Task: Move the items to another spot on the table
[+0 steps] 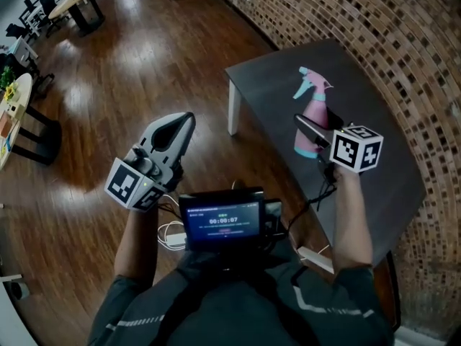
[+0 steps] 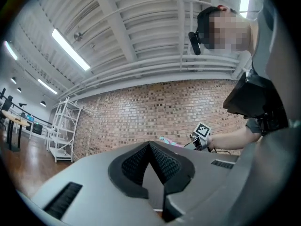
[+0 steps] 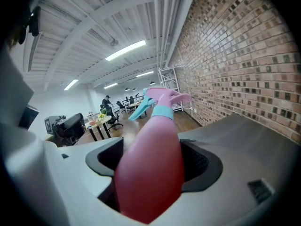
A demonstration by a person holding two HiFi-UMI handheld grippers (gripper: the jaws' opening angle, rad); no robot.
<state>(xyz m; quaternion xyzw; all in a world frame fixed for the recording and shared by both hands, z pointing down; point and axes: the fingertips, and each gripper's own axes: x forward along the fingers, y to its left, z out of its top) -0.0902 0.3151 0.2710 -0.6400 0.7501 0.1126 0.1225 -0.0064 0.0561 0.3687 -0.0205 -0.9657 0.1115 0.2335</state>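
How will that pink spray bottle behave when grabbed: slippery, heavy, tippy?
The bottle looks smooth, rounded plastic, so it may slip or twist in the right gripper, which clamps its body. Tall and narrow with a trigger head on top, it probably tips easily if pushed. Weight is unclear: the pink hides any liquid.

We see a dark wooden floor (image 1: 137, 71) running along a brick wall (image 1: 403, 34). A small lit screen (image 1: 223, 220) shows low in the head view, with a coiled white cable (image 1: 171, 233) just left of it. Desks with office chairs (image 1: 68, 2) stand far off. A white shelf rack (image 2: 63, 131) stands by the brick wall, under ceiling strip lights (image 2: 70, 49).
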